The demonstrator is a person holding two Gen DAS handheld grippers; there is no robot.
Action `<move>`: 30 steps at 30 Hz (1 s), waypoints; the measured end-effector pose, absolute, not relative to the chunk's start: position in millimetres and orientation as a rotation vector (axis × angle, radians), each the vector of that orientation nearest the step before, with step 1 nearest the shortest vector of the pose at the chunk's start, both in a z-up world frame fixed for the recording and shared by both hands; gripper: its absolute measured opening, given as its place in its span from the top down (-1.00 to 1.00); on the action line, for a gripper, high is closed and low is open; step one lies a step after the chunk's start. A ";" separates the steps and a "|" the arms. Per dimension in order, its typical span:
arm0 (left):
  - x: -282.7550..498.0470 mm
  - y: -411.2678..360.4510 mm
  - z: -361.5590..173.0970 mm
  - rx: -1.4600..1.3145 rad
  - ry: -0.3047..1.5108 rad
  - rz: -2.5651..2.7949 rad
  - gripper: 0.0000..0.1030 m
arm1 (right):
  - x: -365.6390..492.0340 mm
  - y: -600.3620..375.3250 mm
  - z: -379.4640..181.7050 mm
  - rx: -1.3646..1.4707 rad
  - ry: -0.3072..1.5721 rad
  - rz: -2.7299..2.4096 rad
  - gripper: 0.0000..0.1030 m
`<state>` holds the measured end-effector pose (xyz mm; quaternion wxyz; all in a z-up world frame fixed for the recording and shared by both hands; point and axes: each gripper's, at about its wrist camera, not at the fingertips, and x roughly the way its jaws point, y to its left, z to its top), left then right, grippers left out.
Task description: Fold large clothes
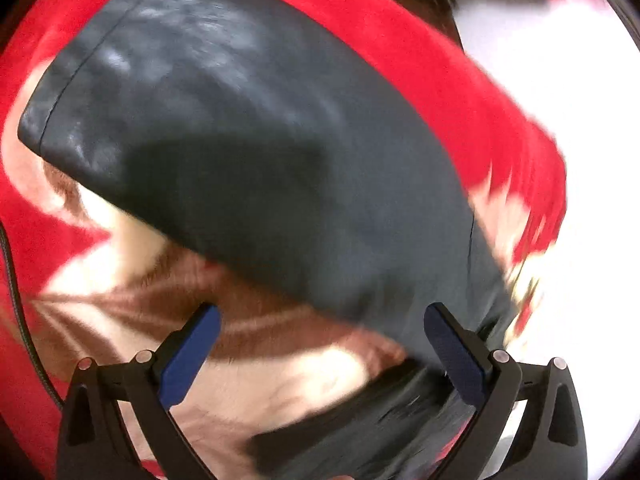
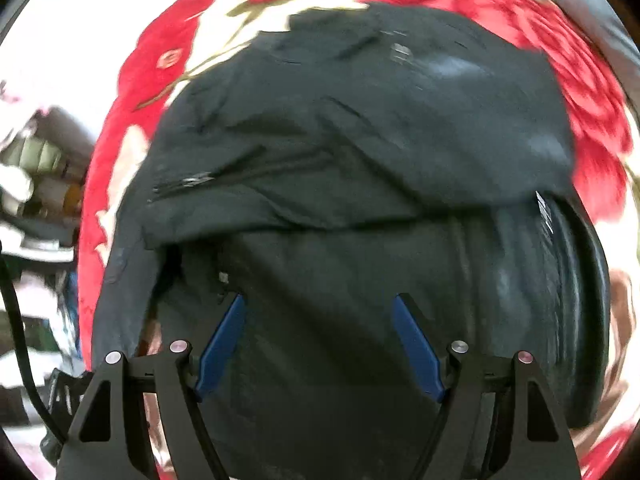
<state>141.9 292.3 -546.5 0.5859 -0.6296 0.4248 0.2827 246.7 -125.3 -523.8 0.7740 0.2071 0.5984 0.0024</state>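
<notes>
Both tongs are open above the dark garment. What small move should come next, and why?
Probably lower the right tongs onto the garment and pinch its folded-over edge. Both tongs, the left tongs too, are open and hold nothing, and the garment lies bunched on the flowered blanket.

black jacket, red floral blanket

Red floral blanket as the surface, dark garment lying folded over on it
</notes>
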 end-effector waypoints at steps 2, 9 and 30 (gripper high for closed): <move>142.6 307.2 -549.4 -1.506 0.936 0.703 -0.99 | 235.9 -133.8 -532.3 0.474 1.304 -0.037 -0.51; 153.5 346.0 -561.2 -1.508 0.931 0.812 -0.58 | 227.1 -146.0 -547.4 0.551 1.305 -0.125 -0.51; 143.4 318.1 -557.8 -1.202 0.939 0.640 -0.30 | 223.9 -115.6 -547.5 0.474 1.313 -0.100 -0.51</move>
